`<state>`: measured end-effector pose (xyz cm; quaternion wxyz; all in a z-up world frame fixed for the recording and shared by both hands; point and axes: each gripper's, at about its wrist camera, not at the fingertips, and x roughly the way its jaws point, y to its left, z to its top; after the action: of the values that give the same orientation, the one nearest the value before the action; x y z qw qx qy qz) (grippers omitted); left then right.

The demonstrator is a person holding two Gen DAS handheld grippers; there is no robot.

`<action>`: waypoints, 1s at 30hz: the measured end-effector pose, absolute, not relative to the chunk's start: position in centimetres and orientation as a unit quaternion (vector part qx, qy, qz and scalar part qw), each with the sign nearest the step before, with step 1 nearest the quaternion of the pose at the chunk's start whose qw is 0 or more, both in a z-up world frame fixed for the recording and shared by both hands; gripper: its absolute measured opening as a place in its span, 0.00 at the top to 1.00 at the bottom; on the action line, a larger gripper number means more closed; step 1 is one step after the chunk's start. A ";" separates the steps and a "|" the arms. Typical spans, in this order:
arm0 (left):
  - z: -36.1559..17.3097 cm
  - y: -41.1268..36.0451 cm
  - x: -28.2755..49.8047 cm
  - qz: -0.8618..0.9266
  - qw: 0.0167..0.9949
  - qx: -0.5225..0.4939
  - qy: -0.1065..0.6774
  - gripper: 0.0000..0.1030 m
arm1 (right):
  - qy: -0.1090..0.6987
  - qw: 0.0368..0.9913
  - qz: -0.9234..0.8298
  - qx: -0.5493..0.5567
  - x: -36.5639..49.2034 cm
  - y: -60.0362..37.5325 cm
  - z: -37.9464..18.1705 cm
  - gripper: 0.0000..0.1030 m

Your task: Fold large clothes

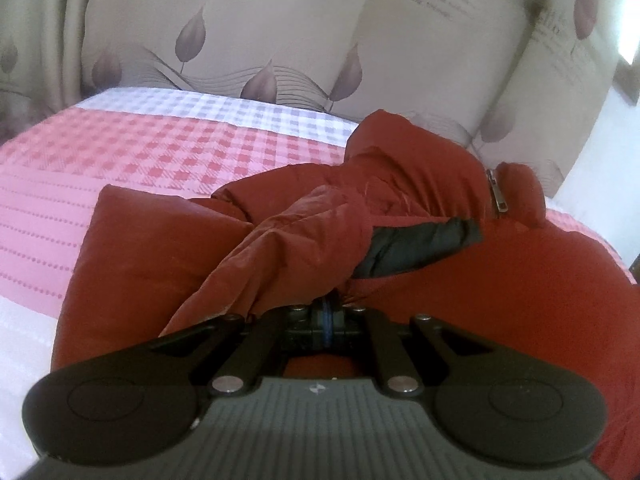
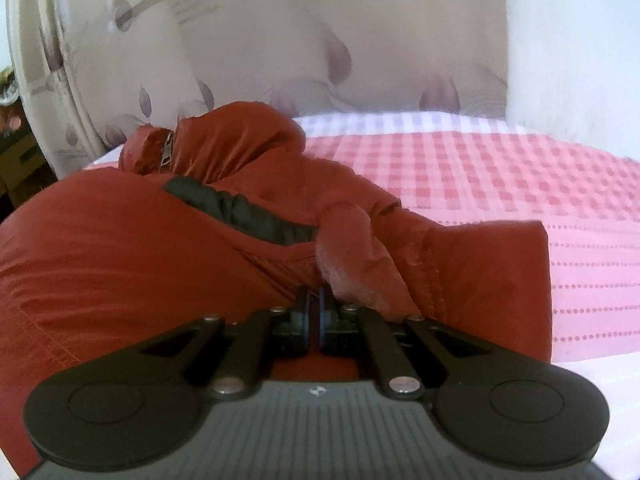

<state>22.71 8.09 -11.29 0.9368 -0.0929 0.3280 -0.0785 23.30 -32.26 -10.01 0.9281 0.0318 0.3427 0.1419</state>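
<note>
The red padded jacket (image 1: pixel 500 280) lies bunched on the checked bed (image 1: pixel 168 152). The left gripper (image 1: pixel 327 314) and right gripper (image 2: pixel 314 308) each pinch jacket fabric at its near edge.

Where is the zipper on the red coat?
The zipper is at the far end of the red coat, near the leaf-print cushions, right in the left view, left in the right.

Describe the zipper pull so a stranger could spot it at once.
Start at the pink checked bedspread, where a red puffy jacket lies. Near its collar end, by the leaf-print cushions, hangs the zipper pull: the only grey metal piece on red fabric.
</note>
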 end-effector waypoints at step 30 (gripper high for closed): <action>-6.2 10.5 20.0 -0.110 0.918 -0.220 0.310 0.78 | 0.375 0.890 0.253 -0.054 26.0 -13.9 -7.4 0.95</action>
<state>20.01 10.54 -6.18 0.9183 -0.2199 0.3104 -0.1096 26.00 -13.87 -7.40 0.8899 -0.0545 0.3755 0.2531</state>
